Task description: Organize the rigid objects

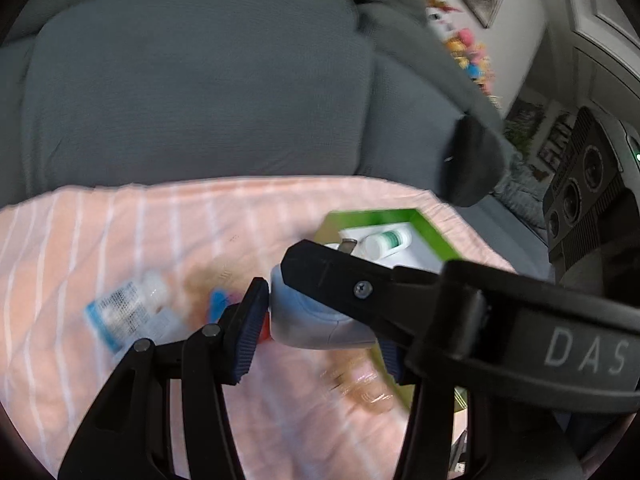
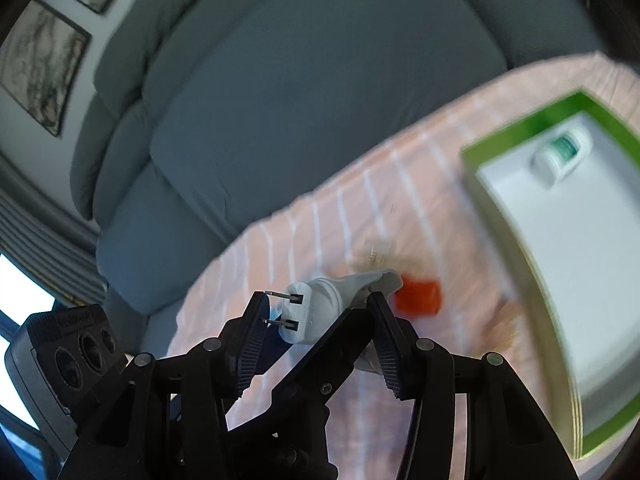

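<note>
A white wall plug adapter with two metal prongs hangs above the peach striped cloth. Both grippers close around it. My left gripper is shut on its pale body. In the right wrist view the other gripper's black finger crosses in front, and my right gripper has its pads on either side of the adapter, with the prongs touching the left pad. A green-rimmed white box lies to the right and holds a white bottle with a green label.
A small orange-red block lies on the cloth below the adapter. A clear bottle with a blue label and a blue piece lie left. A grey sofa is behind. A black speaker stands right.
</note>
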### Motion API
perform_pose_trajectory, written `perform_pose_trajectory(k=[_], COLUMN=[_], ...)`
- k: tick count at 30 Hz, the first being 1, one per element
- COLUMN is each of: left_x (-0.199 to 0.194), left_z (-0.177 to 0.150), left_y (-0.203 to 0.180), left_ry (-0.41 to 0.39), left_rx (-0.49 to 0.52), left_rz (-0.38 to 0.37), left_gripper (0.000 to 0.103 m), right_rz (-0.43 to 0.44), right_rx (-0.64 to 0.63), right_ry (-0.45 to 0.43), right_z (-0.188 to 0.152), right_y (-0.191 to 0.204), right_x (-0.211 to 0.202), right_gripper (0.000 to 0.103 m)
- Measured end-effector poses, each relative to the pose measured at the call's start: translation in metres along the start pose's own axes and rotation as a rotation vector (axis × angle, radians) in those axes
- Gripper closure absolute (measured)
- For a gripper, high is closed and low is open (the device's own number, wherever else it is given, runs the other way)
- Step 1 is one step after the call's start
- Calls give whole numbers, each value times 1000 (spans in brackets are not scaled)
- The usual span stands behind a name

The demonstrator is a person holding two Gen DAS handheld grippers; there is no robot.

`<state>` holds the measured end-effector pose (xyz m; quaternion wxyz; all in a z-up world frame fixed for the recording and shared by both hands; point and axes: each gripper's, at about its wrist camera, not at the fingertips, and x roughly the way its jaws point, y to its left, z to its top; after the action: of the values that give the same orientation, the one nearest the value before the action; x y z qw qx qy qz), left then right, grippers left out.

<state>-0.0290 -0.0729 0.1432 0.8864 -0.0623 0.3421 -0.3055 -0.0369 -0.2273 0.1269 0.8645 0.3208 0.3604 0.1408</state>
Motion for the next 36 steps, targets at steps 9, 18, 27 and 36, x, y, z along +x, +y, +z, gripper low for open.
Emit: perform_pose_trajectory(k=[9,18,27,36], left_x=[54,104,131,129], left_z=[17,9,-5,-7], left_y=[-63,-99,-109,-102], left_ry=[30,139,226,254], left_rx=[150,184,152,89], left_rz=[-101,-188,-238,-230], left_gripper=[53,53,53,50], right_rz=[-73,-159,-226,-234], right_rx=[74,219,304,343], right_ry=[-163,-196,-153,-154], right_z=[15,25,24,23], right_y=[-47,-107,-144,-151], right_x=[-54,-71,-67,-67], right_gripper=[50,50,50,50])
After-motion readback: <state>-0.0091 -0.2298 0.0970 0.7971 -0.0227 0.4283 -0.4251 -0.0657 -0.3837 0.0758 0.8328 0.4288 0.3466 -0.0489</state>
